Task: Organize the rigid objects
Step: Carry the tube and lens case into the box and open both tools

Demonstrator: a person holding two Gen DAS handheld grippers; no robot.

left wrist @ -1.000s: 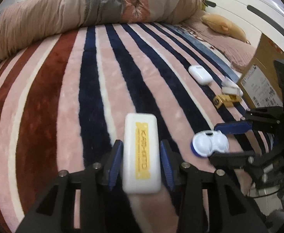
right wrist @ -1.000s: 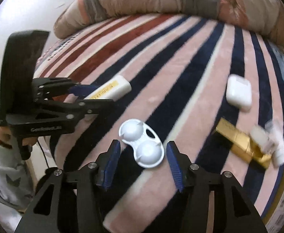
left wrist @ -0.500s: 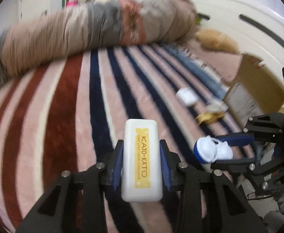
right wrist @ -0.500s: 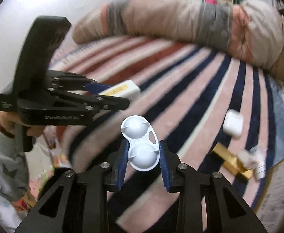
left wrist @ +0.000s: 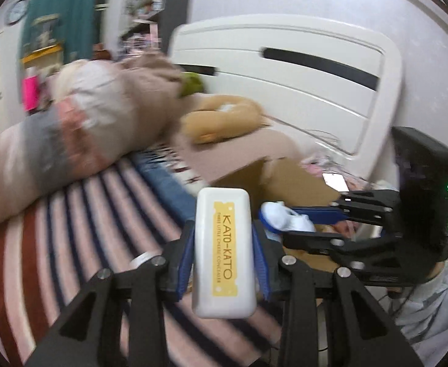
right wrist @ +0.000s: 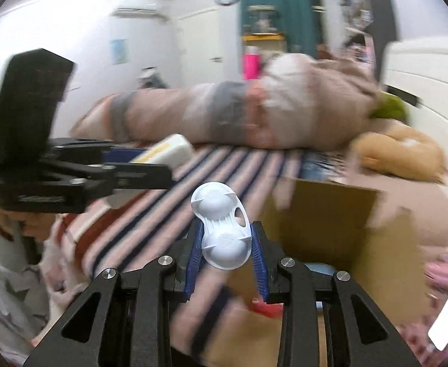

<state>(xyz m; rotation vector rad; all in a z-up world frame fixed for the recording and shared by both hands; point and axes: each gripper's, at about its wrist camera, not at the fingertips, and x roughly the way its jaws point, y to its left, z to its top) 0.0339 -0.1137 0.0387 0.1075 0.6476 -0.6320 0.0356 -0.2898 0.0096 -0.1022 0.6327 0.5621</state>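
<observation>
My left gripper (left wrist: 222, 260) is shut on a white KATO-KATO box with a yellow label (left wrist: 224, 250) and holds it up above the striped blanket (left wrist: 80, 223). My right gripper (right wrist: 226, 255) is shut on a white twin-dome lens case (right wrist: 222, 229), also lifted. Each gripper shows in the other's view: the right one (left wrist: 300, 223) with the lens case (left wrist: 282, 218) to the right of the box, the left one (right wrist: 150, 165) with the box (right wrist: 169, 153) at the left. An open cardboard box (right wrist: 325, 214) stands just ahead of the right gripper.
A rolled duvet (left wrist: 71, 134) lies across the far side of the bed. A tan plush toy (left wrist: 224, 119) rests by the white headboard (left wrist: 300, 76). A phone (right wrist: 447, 315) lies at the lower right. The cardboard box (left wrist: 285, 177) sits beside the bed's edge.
Both grippers have closed on their objects, lifted them off the blanket and swung right toward the cardboard box. The other small items on the blanket have left view.
</observation>
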